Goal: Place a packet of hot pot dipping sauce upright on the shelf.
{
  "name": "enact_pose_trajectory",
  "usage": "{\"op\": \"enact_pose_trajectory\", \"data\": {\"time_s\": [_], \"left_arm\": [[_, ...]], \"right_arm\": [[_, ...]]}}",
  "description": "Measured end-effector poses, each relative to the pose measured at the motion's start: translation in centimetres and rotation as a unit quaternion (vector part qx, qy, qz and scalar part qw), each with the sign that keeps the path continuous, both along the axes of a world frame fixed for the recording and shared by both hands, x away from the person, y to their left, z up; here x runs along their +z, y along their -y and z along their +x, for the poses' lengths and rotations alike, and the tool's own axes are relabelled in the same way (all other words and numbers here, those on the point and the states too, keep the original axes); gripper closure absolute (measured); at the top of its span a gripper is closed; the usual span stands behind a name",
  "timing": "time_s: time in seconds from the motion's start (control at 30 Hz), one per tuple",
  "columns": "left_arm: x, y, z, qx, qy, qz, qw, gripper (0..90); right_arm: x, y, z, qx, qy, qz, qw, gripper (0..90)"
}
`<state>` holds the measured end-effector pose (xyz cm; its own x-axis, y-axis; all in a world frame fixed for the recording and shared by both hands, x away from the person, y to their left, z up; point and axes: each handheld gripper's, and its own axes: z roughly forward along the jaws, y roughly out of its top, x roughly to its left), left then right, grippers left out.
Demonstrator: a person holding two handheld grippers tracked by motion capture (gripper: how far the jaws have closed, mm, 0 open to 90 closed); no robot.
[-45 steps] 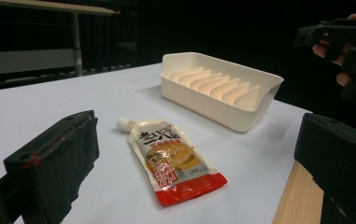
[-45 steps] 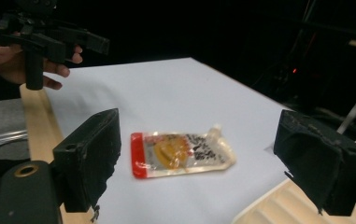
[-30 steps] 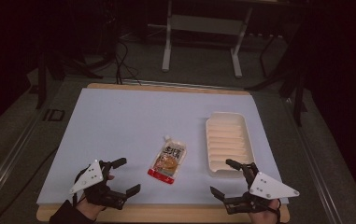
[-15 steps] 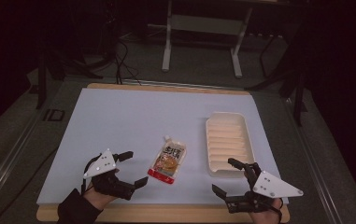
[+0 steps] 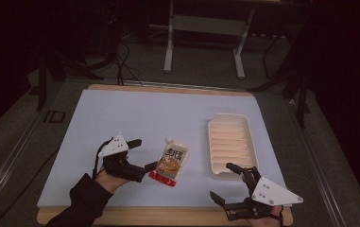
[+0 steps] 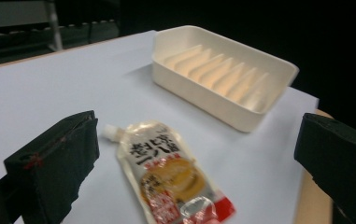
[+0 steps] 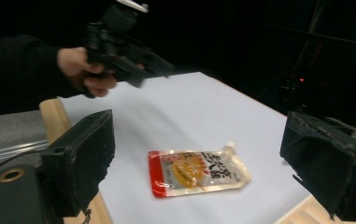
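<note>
A clear food pouch (image 5: 170, 163) with a white spout, printed label and red bottom edge lies flat on the white mat (image 5: 144, 118). It lies between the black jaws in the left gripper view, pouch (image 6: 166, 172), and in the right gripper view, pouch (image 7: 196, 172). My left gripper (image 5: 142, 155) hovers open just left of the pouch, jaws pointing at it, nothing between them. My right gripper (image 5: 225, 182) stands open near the front right edge, below a cream ridged tray (image 5: 229, 144). The left gripper (image 7: 159, 70) and the hand holding it show in the right gripper view.
The cream tray (image 6: 222, 70) sits right of the pouch and holds nothing. The mat lies on a wooden tabletop (image 5: 168, 88) whose rim shows at the back and front. Dark floor, cables and a metal table frame (image 5: 203, 28) lie beyond.
My left gripper has moved forward and right, closing in on the pouch's left side. My right gripper shifted slightly right and stayed open. The pouch and tray have not moved.
</note>
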<state>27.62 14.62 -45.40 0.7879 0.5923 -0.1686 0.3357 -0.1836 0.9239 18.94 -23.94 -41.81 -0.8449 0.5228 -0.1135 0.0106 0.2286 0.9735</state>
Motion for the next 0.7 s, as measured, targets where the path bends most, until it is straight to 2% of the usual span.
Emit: {"op": "enact_pose_trajectory", "data": {"time_s": [0.03,0.07,0.2,0.23,0.37,0.43,0.53,0.63,0.67,0.7], "left_arm": [[0.0,0.0,0.0,0.0,0.0,0.0,1.0,0.0],[-0.1,0.5,0.9,0.002,-0.001,0.011,0.9999,0.0],[-0.2,1.0,1.9,0.001,-0.003,0.024,0.9997,0.0],[-0.4,1.5,2.6,-0.003,-0.014,0.034,0.9993,0.0],[-0.7,2.3,3.4,-0.008,-0.019,0.047,0.9987,2.9],[-1.1,2.9,4.0,-0.002,-0.018,0.051,0.9985,3.1],[-1.7,3.5,4.8,0.0,-0.022,0.054,0.9983,6.0],[-2.8,4.2,5.7,0.006,-0.032,0.068,0.9972,14.5],[-3.2,4.3,5.9,0.008,-0.034,0.071,0.9969,14.6],[-3.2,4.3,5.9,0.008,-0.034,0.071,0.9969,18.7]], "right_arm": [[0.0,0.0,0.0,0.0,0.0,0.0,1.0,10.2],[0.0,0.0,0.0,-0.005,0.001,-0.002,1.0,10.2],[0.0,0.0,-0.1,-0.004,-0.002,0.0,1.0,10.3],[0.0,0.0,-0.1,-0.005,-0.001,0.001,1.0,10.4],[0.1,0.0,-0.3,-0.007,0.004,0.007,0.9999,10.4],[0.1,0.1,-0.2,-0.006,0.002,0.007,1.0,10.5],[-0.1,0.1,-0.1,-0.006,-0.003,0.006,1.0,10.5],[-0.1,0.1,-0.1,-0.004,-0.003,0.008,1.0,10.6],[-0.1,0.1,-0.1,-0.003,-0.004,0.008,1.0,10.6],[-0.1,0.1,-0.1,-0.003,-0.004,0.008,1.0,10.6]]}}
